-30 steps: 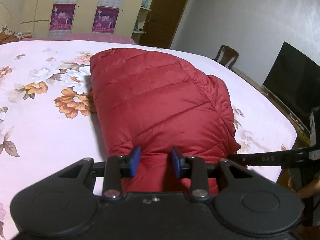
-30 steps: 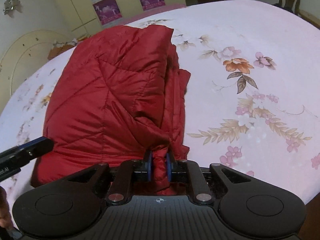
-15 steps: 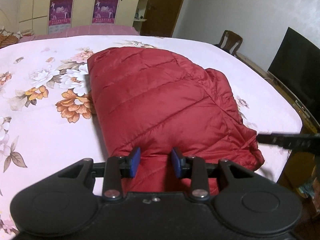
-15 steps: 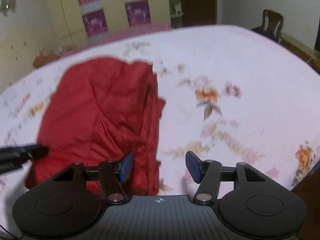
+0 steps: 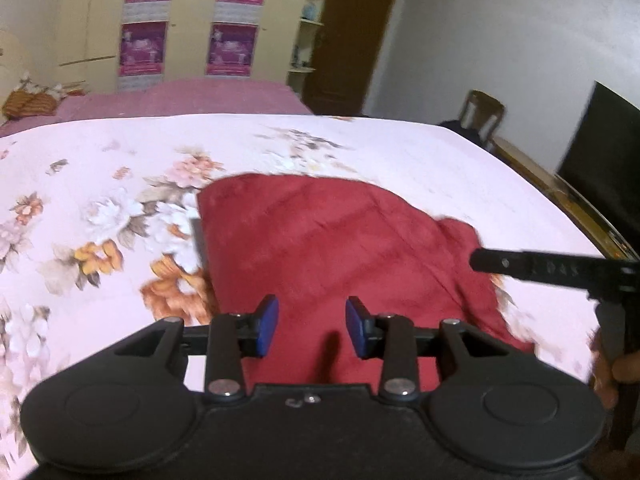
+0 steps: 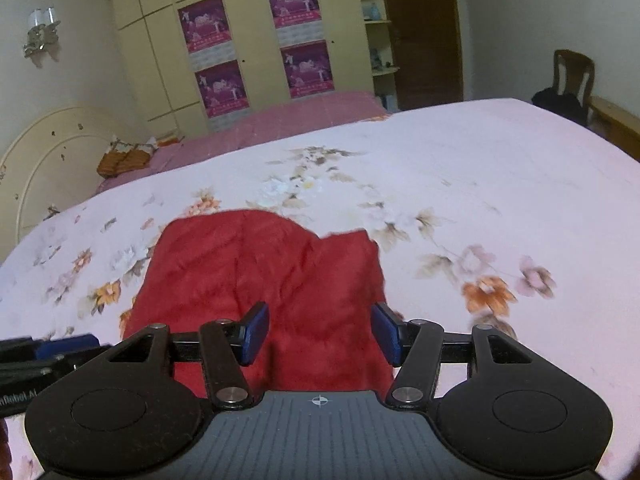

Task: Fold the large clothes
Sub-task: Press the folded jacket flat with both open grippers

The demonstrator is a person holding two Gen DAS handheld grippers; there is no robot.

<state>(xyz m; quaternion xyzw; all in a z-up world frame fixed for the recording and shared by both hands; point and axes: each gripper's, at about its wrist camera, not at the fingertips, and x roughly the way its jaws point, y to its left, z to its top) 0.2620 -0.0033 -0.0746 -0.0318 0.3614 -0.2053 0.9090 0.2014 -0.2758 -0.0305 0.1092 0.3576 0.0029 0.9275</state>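
Red jacket [image 5: 332,248] lies folded in compact bundle on bed [image 5: 100,152]. We note left gripper [image 5: 312,326] and right gripper [image 6: 320,334] both spread wide, holding nothing. We judge fold complete, release step; next: retreat clear or tidy edges.

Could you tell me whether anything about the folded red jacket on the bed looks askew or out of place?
Mostly tidy. The red jacket lies folded on the floral bedsheet, but its right side steps out as a lower flap, so the far edge is uneven. Both claws, left and right, are open and hold nothing.
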